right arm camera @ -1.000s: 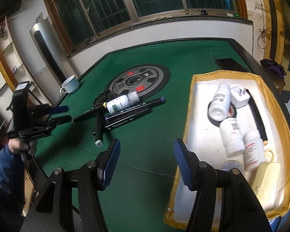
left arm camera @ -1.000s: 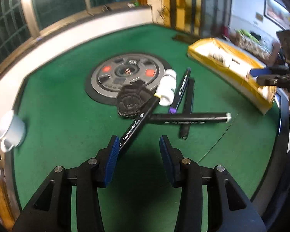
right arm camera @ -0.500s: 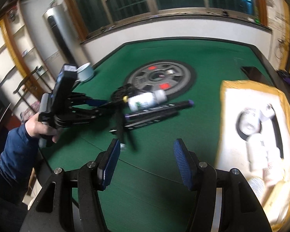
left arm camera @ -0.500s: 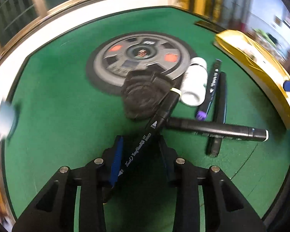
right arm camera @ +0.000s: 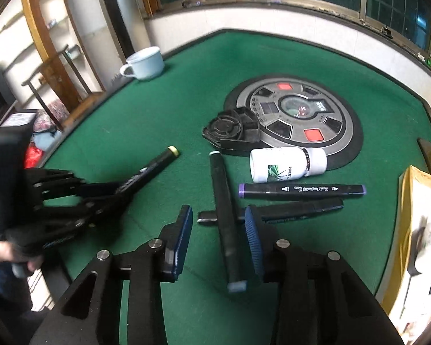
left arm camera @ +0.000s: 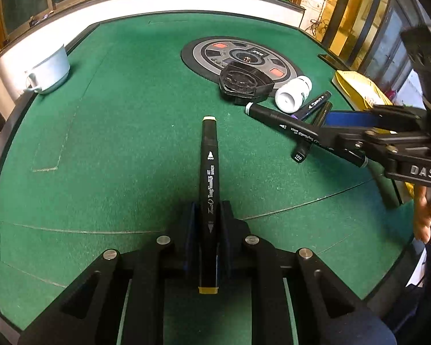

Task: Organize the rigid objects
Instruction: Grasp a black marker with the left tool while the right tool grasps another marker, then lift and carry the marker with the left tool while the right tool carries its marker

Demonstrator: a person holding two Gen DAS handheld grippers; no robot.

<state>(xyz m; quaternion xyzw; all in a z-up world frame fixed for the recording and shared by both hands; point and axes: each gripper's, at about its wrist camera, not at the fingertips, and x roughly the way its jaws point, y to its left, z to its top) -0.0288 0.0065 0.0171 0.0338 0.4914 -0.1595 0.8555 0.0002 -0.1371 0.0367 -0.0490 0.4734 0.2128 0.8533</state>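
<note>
My left gripper (left arm camera: pixel 209 211) is shut on a black marker with a yellow cap (left arm camera: pixel 209 172) and holds it pointing forward above the green felt; it also shows in the right wrist view (right arm camera: pixel 146 172). My right gripper (right arm camera: pixel 218 218) is open, its fingers on either side of a second black marker (right arm camera: pixel 225 215) that lies across two more markers, one purple-tipped (right arm camera: pixel 301 189). A white bottle (right arm camera: pixel 287 164) lies on its side beside them. The right gripper also shows in the left wrist view (left arm camera: pixel 356 132).
A black fan-like part (right arm camera: pixel 232 130) rests against the round grey centre panel (right arm camera: pixel 298 112) of the table. A pale mug (left arm camera: pixel 50 70) stands at the far left edge. A yellow-rimmed tray (right arm camera: pixel 416 230) with items lies at the right.
My left gripper has shut on the yellow-capped marker and lifted it away from the pile. My right gripper has swung left from the tray and come down around a black marker.
</note>
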